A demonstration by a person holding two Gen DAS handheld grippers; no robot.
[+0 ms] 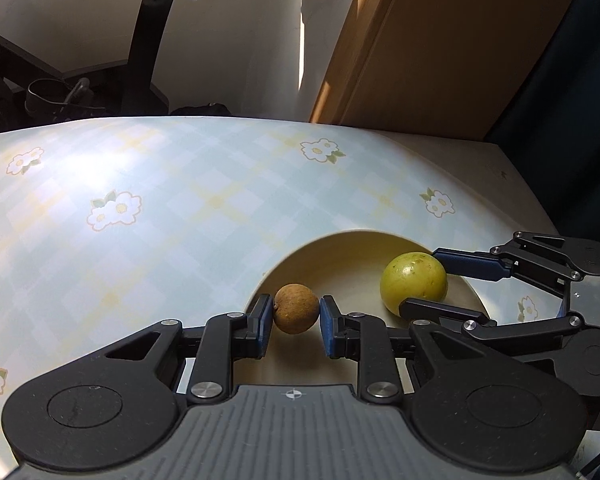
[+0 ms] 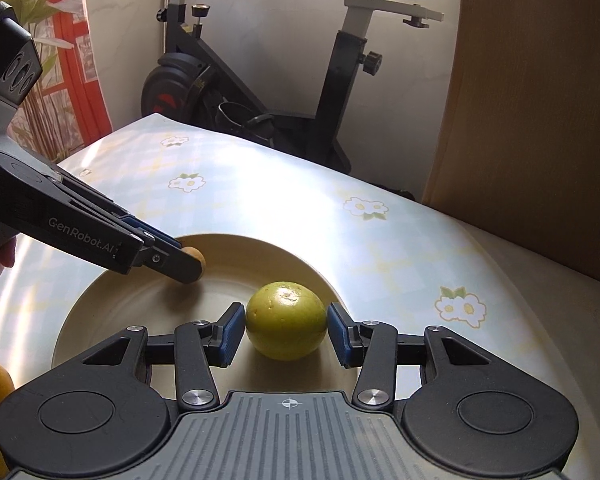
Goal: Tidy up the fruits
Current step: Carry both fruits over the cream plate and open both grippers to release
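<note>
Over the cream plate [image 2: 100,300] on the flowered tablecloth [image 1: 140,184], your left gripper [image 1: 296,310] pinches the small brown fruit [image 1: 296,308], and your right gripper [image 2: 286,330] clasps the green fruit [image 2: 286,320] just beside it; both pads look pressed against the skin. You seem to be at the placing step. Next, lower gently, then spread each pair of tongs so neither fruit rolls.
</note>
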